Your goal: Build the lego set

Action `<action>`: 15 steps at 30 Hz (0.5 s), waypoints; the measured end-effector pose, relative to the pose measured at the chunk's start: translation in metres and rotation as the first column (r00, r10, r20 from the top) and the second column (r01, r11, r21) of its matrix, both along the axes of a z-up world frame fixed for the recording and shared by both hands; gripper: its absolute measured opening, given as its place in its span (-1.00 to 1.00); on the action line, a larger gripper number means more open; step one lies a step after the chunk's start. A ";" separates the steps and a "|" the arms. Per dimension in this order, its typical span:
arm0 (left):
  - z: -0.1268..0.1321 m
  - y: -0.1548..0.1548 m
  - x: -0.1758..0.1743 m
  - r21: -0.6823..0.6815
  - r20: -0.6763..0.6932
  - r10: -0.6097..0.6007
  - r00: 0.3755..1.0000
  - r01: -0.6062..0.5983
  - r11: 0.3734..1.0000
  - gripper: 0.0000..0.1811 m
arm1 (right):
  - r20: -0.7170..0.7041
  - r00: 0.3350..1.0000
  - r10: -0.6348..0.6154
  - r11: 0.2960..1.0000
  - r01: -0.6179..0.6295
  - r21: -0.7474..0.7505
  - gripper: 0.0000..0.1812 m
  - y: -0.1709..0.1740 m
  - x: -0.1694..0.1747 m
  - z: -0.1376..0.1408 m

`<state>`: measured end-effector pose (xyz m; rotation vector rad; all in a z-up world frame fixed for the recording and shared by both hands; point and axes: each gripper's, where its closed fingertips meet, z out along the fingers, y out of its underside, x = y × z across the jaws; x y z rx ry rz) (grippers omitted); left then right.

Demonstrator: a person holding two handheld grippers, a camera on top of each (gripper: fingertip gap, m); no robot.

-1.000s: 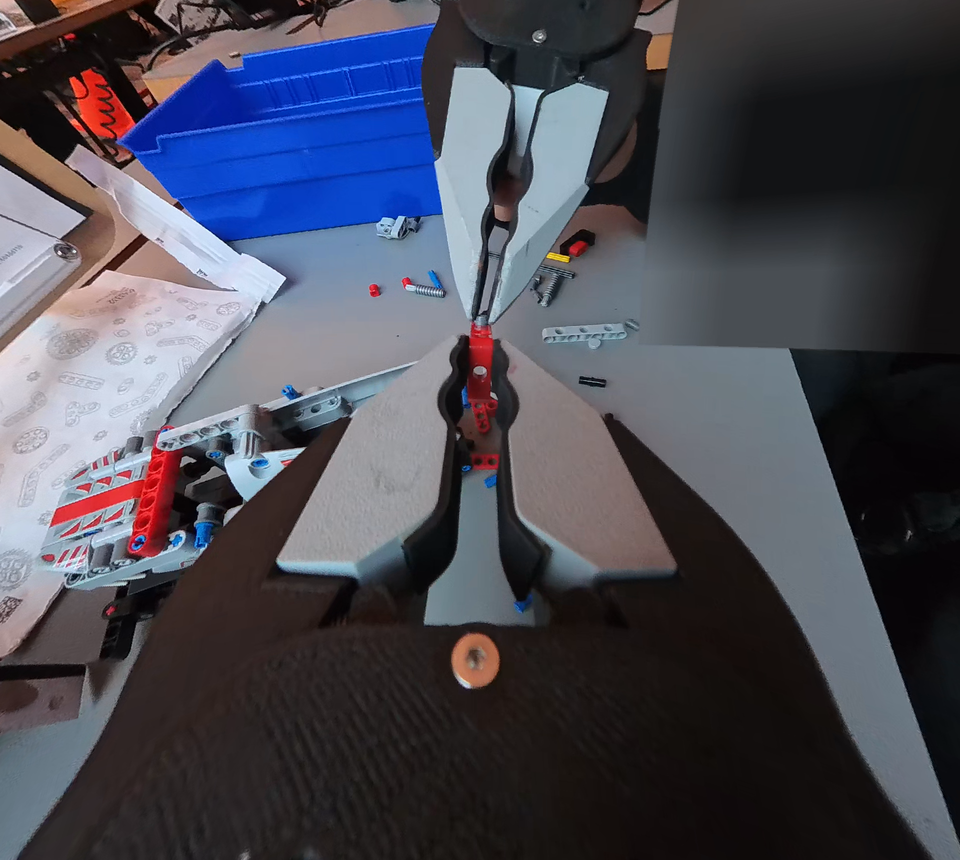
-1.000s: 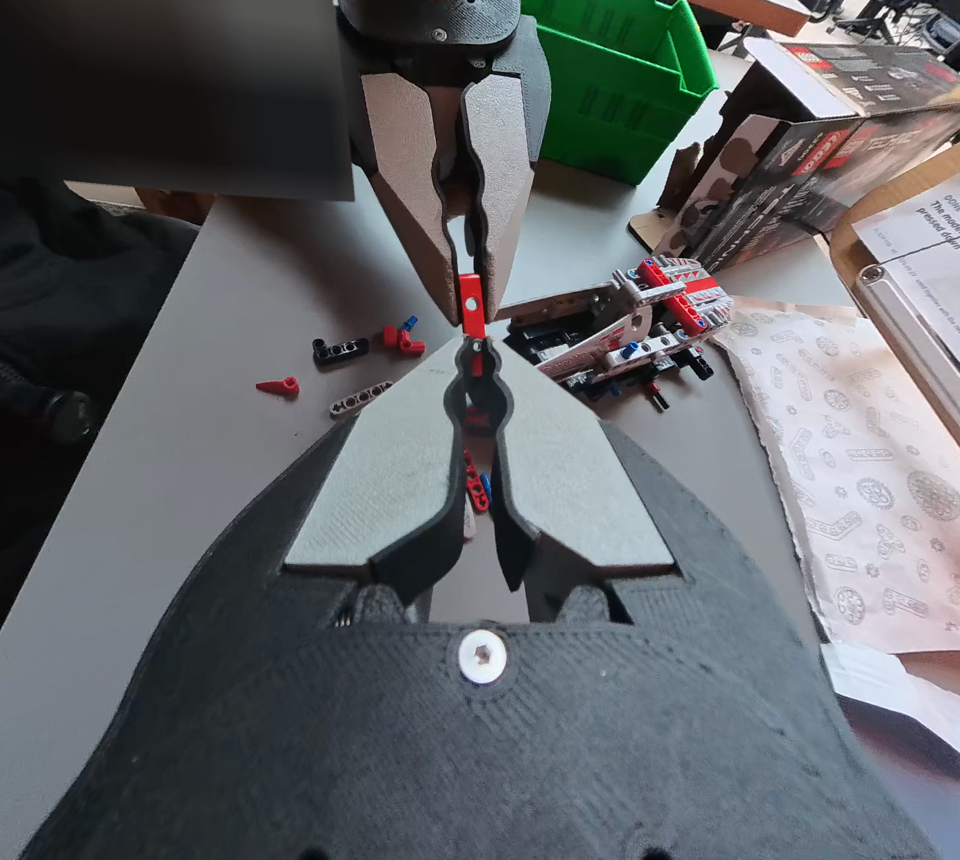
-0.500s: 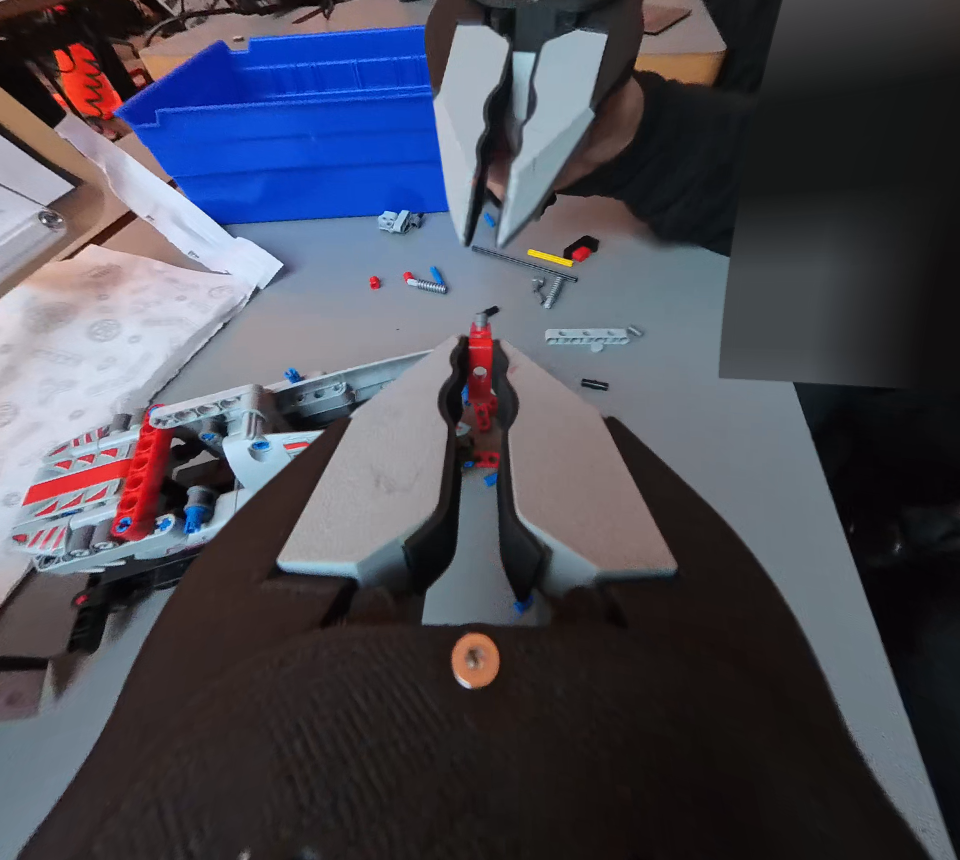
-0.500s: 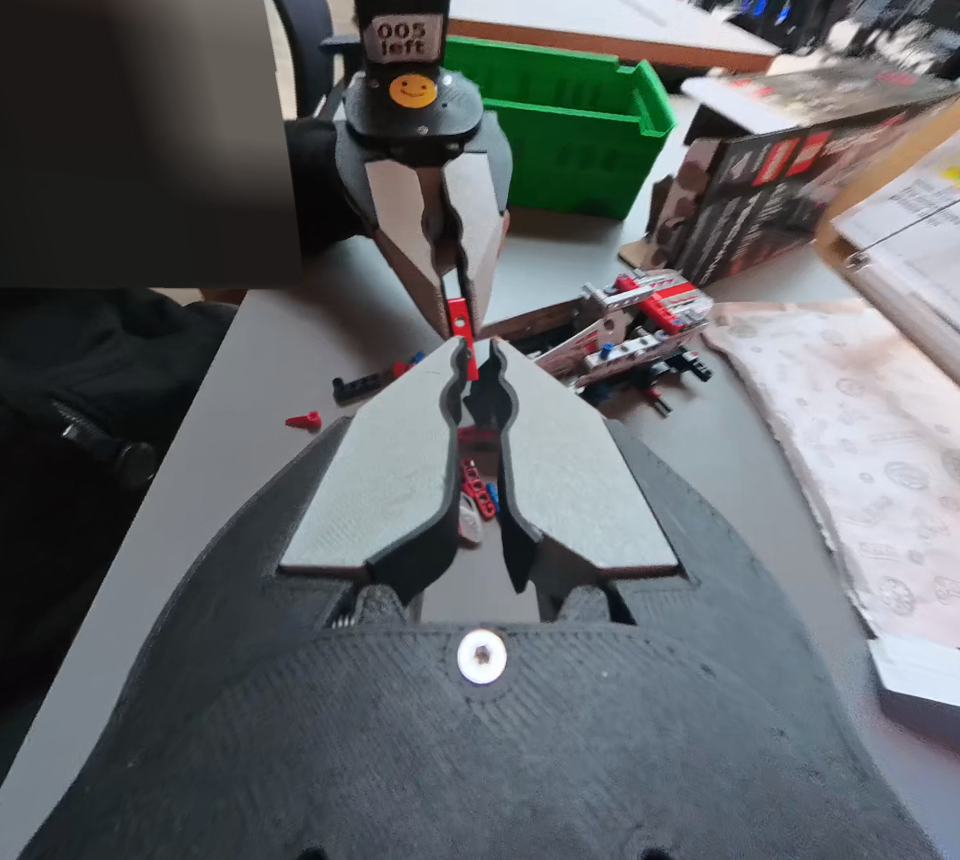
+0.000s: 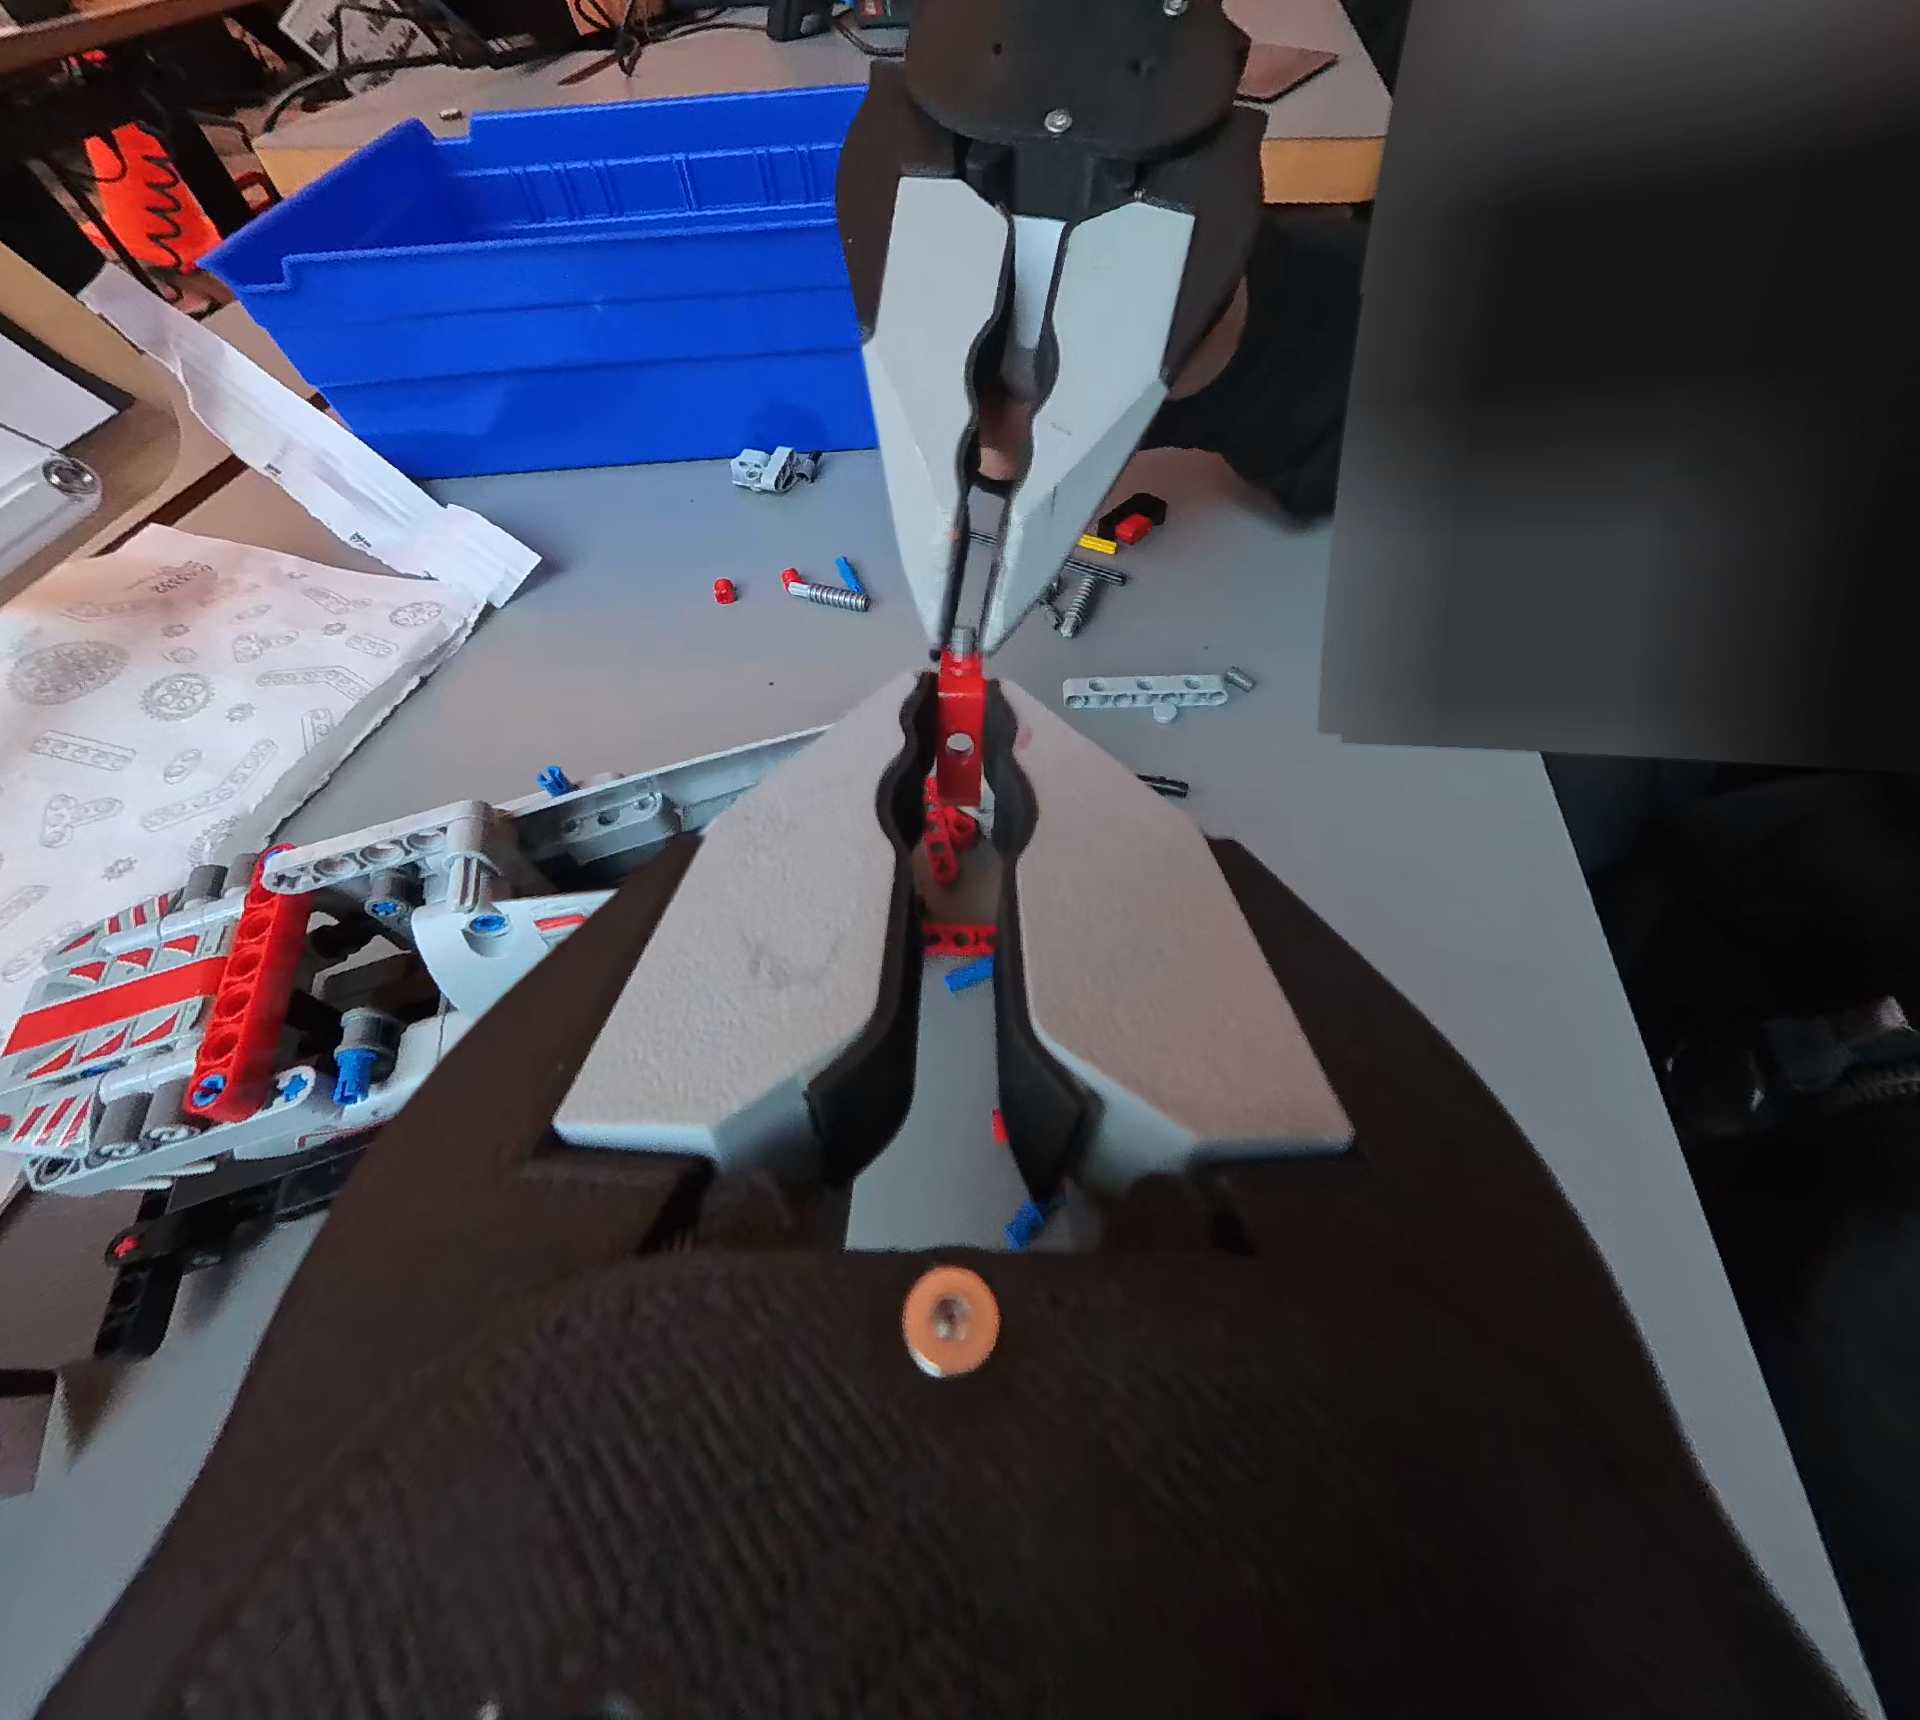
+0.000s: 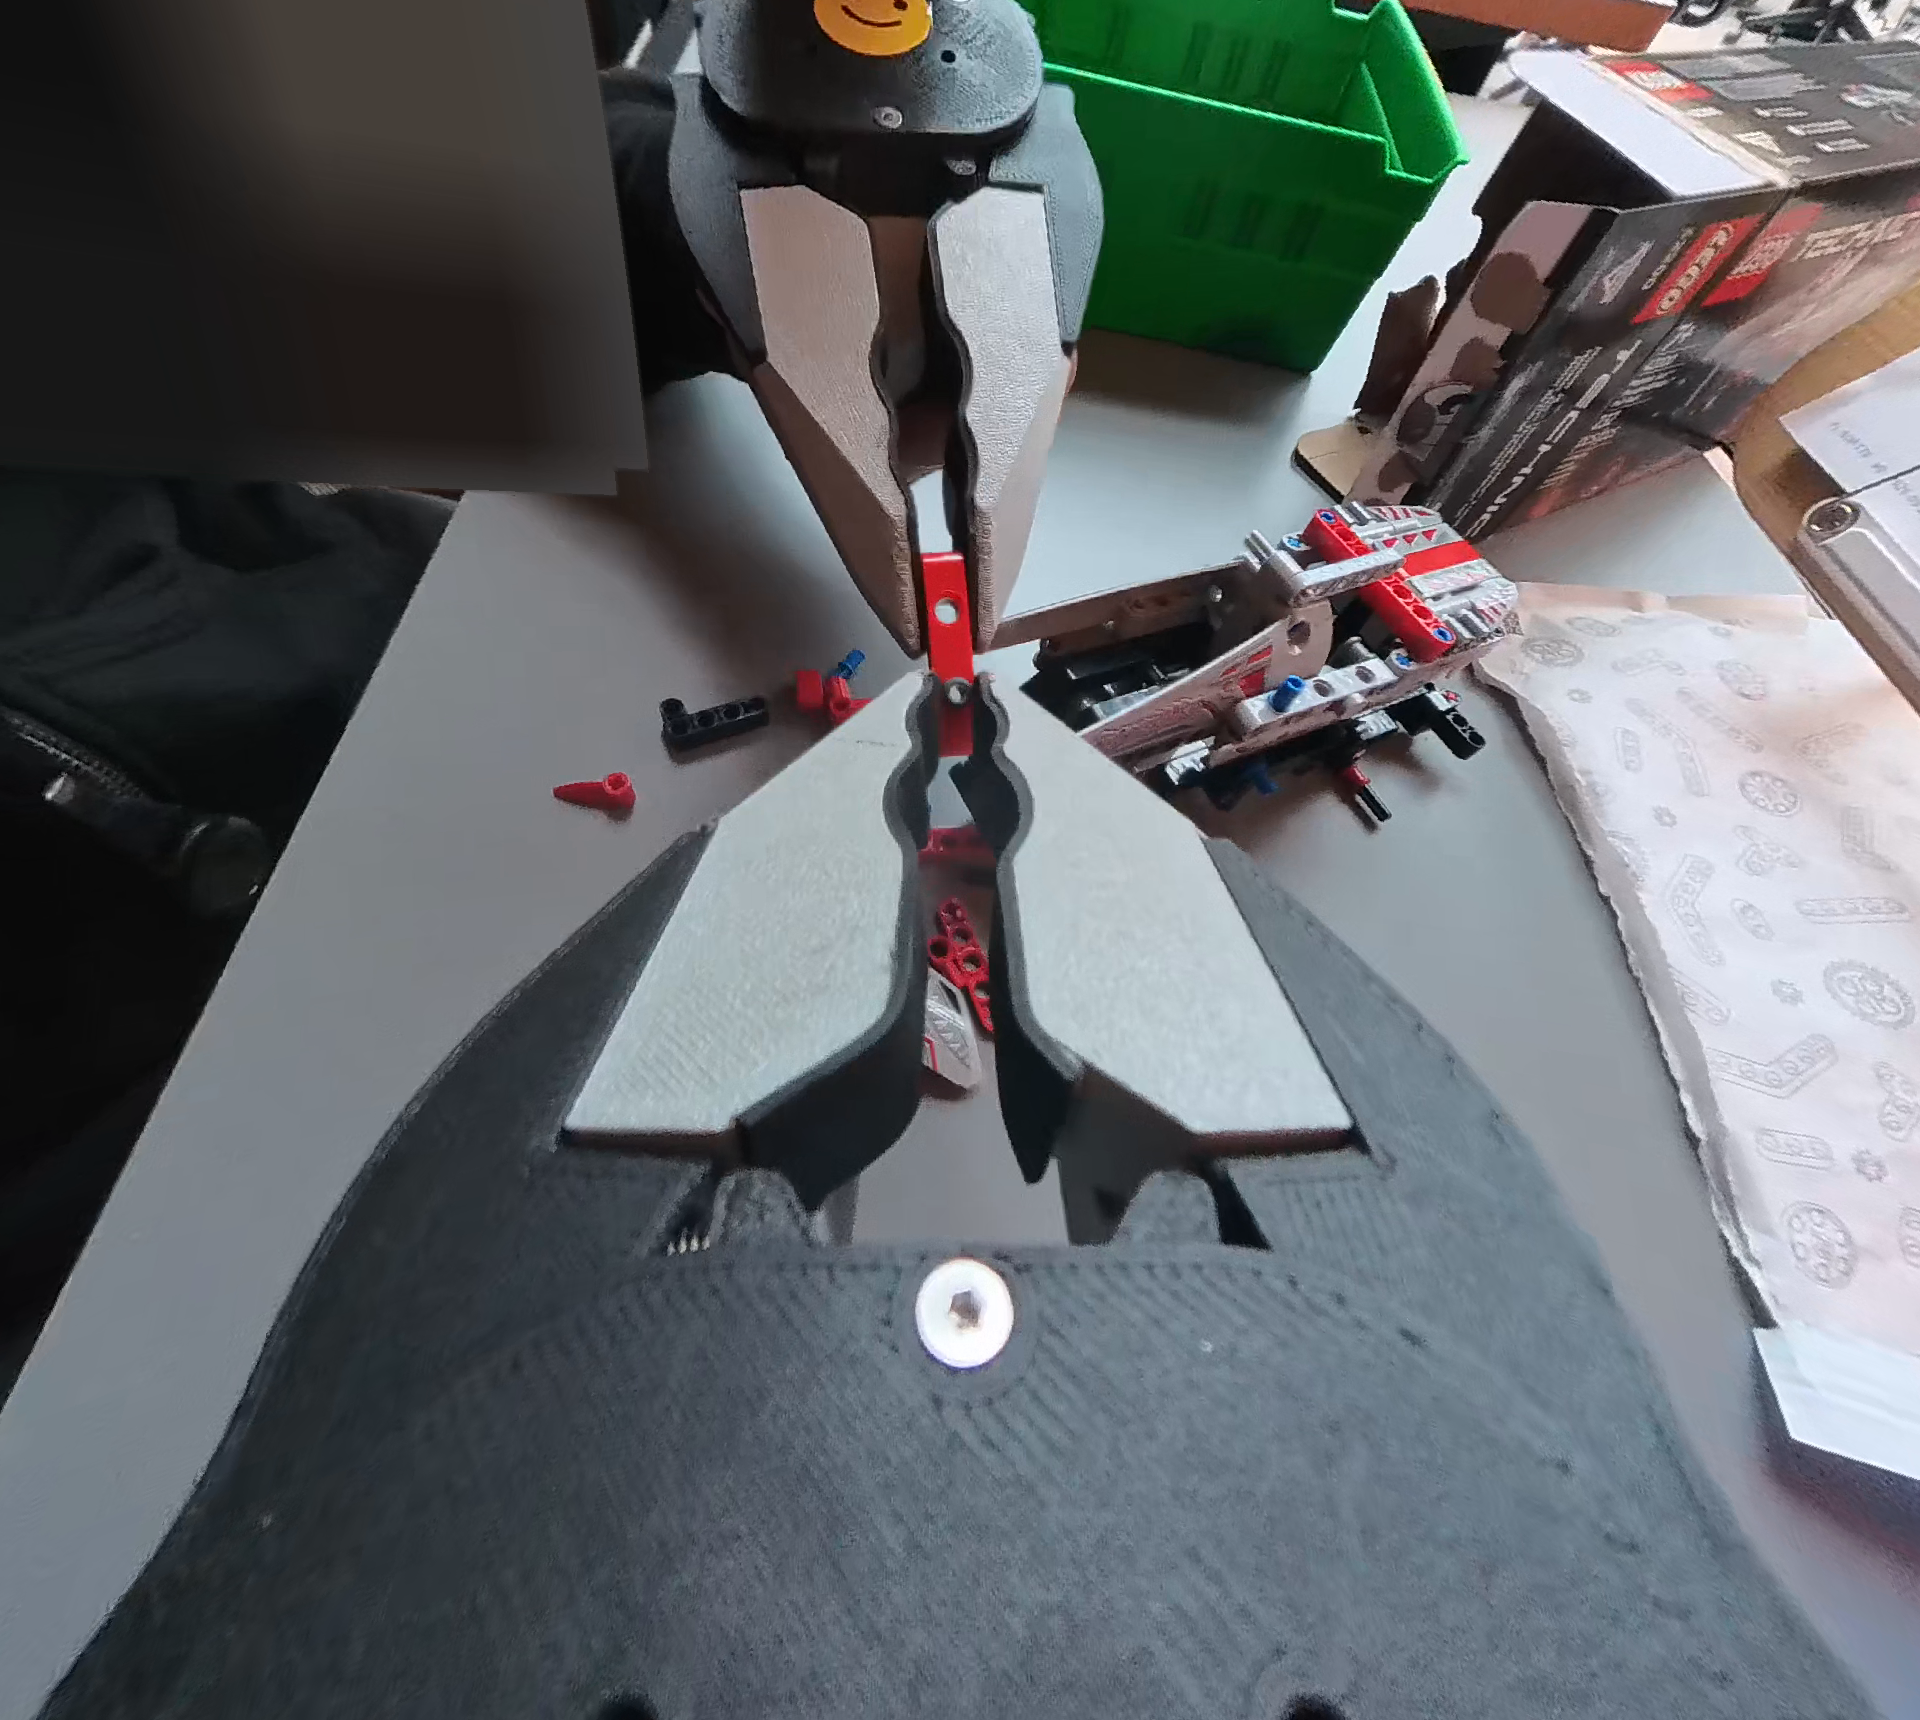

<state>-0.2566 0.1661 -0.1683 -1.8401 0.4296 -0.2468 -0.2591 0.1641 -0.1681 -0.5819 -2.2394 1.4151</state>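
My left gripper point(image 5: 958, 704) is shut on a small red lego piece point(image 5: 958, 725) and holds it upright above the grey table point(image 5: 1351, 943). My right gripper point(image 5: 966, 631) comes in from the far side, tip to tip with the left. It is closed on a small grey pin point(image 5: 961, 637) at the red piece's end. In the right wrist view the right gripper point(image 6: 951, 688) meets the red piece point(image 6: 945, 621) held by the left gripper point(image 6: 948, 647). The partly built red, white and grey model point(image 5: 260, 974) lies on the table to the left, also in the right wrist view point(image 6: 1351, 631).
A blue bin point(image 5: 582, 299) stands at the back, a green bin point(image 6: 1226, 143) and the set's box point(image 6: 1662, 299) on the other side. A printed paper bag point(image 5: 187, 704) lies beside the model. Loose parts are scattered: a grey beam point(image 5: 1143, 694), a black beam point(image 6: 715, 720), a red cone point(image 6: 597, 792). Left and right tips are no more than a few centimetres apart. Left tips and right tips are each some 12 cm from the red cone point(image 6: 597, 792).
The right gripper drew back from the red piece half a second ago and has come back to its tip. The left gripper kept hold of the red piece.
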 end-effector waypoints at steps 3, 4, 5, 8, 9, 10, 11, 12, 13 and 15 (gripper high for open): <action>0.002 -0.001 -0.001 -0.013 0.029 0.001 1.000 0.000 1.000 -0.94 | 0.018 1.000 0.006 0.999 -0.005 -0.048 -1.00 0.000 -0.001 0.003; 0.001 -0.001 -0.002 -0.015 0.027 0.005 1.000 -0.005 1.000 -0.93 | 0.020 1.000 0.003 0.999 -0.002 -0.052 -1.00 0.000 -0.002 0.003; 0.001 -0.001 -0.002 -0.016 0.029 0.009 1.000 -0.008 1.000 -0.94 | 0.018 1.000 -0.004 0.999 0.005 -0.051 -1.00 0.000 -0.002 0.003; 0.002 -0.001 -0.004 -0.019 0.046 0.017 0.999 -0.016 1.000 -0.94 | 0.007 1.000 -0.018 0.998 0.019 -0.055 -1.00 0.001 -0.004 0.005; 0.003 -0.001 -0.005 -0.016 0.047 0.020 0.999 -0.019 1.000 -0.94 | 0.003 1.000 -0.020 0.998 0.020 -0.064 -1.00 0.001 -0.004 0.007; 0.002 -0.001 -0.005 -0.026 0.043 0.025 0.999 -0.023 0.999 -0.94 | -0.004 1.000 -0.025 0.997 0.024 -0.078 -1.00 0.003 -0.005 0.010; -0.010 -0.001 -0.011 -0.079 -0.007 0.051 0.999 -0.051 0.996 -0.94 | -0.025 0.999 -0.033 0.992 0.030 -0.124 -1.00 0.006 -0.005 0.019; -0.021 -0.001 -0.017 -0.104 -0.060 0.068 0.996 -0.074 0.992 -0.93 | -0.051 0.998 -0.042 0.981 0.032 -0.193 -1.00 0.013 -0.003 0.033; -0.021 -0.002 -0.013 -0.105 -0.018 0.045 0.999 -0.047 0.993 -0.94 | -0.067 0.996 -0.054 0.968 0.036 -0.248 -1.00 0.022 -0.001 0.046; -0.002 -0.003 0.001 -0.040 0.111 -0.029 0.993 0.034 0.999 -0.94 | -0.068 0.994 -0.084 0.953 0.060 -0.296 -1.00 0.040 0.001 0.057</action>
